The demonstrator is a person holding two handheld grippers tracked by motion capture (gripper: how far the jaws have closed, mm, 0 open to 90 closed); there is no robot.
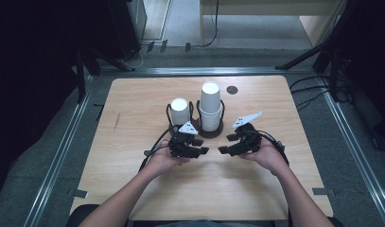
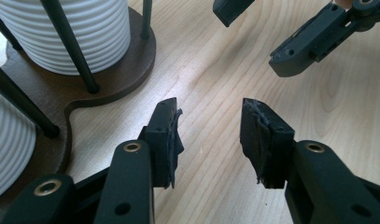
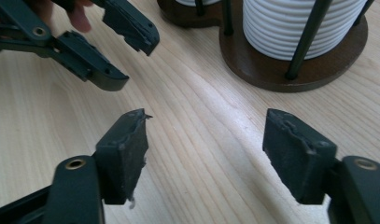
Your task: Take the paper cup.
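A dark brown cup holder (image 1: 217, 133) with thin black posts stands on the wooden table (image 1: 133, 94). It holds a short stack of white ribbed cups (image 1: 179, 110) on the left and a taller stack (image 1: 210, 106) on the right. Just in front of it, my left gripper (image 1: 202, 145) and right gripper (image 1: 227, 144) face each other, tips a short way apart. In the left gripper view my jaws (image 2: 208, 126) stand open over bare wood, the holder base (image 2: 117, 84) and a cup stack (image 2: 80, 32) to the upper left. The right gripper (image 3: 206, 135) is also open and holds nothing, with a stack (image 3: 299, 23) ahead.
A small black round mark (image 1: 232, 89) lies on the table behind the holder. Metal rails (image 1: 62, 151) run along the table's sides, and cables (image 1: 313, 92) lie on the floor at the right. Bare wood spreads left, right and in front of the hands.
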